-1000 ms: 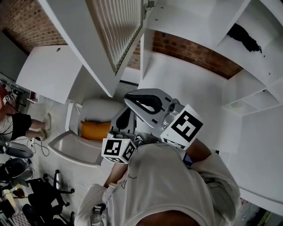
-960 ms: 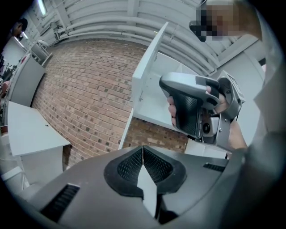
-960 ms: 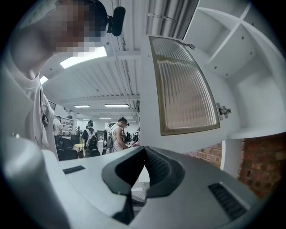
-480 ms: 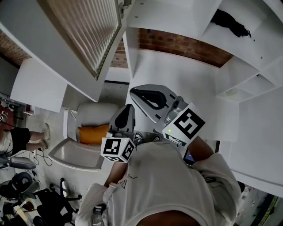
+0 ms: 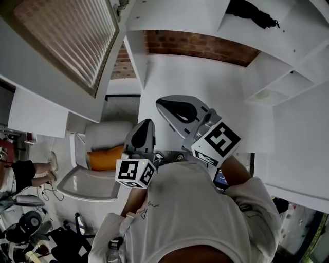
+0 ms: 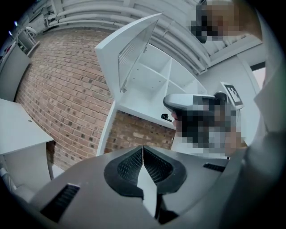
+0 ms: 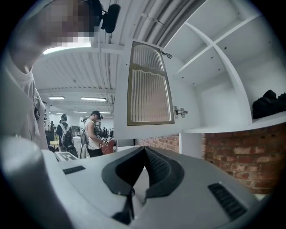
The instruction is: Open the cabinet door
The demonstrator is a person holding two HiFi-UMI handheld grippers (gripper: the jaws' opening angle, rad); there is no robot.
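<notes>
The white cabinet door (image 5: 61,41) with its ribbed glass panel stands swung wide out from the cabinet (image 5: 205,20); it also shows in the left gripper view (image 6: 134,49) and the right gripper view (image 7: 149,85). My left gripper (image 5: 148,123) is shut and holds nothing, level in front of my chest (image 6: 143,147). My right gripper (image 5: 161,102) is shut and empty too (image 7: 144,148), pointing toward the door's lower edge but apart from it. Neither gripper touches the door. The shelves inside lie bare to view.
A black bundle (image 5: 252,11) lies on an inner shelf. A hinge (image 7: 180,112) sticks out of the door's inner edge. An armchair with an orange cushion (image 5: 105,156) stands at lower left. People (image 7: 94,134) stand in the room beyond. A brick wall (image 6: 62,89) backs the cabinet.
The door now lies further toward the head view's upper left and more of the cabinet's inside shows. Both grippers have shifted a little, still shut and empty.
</notes>
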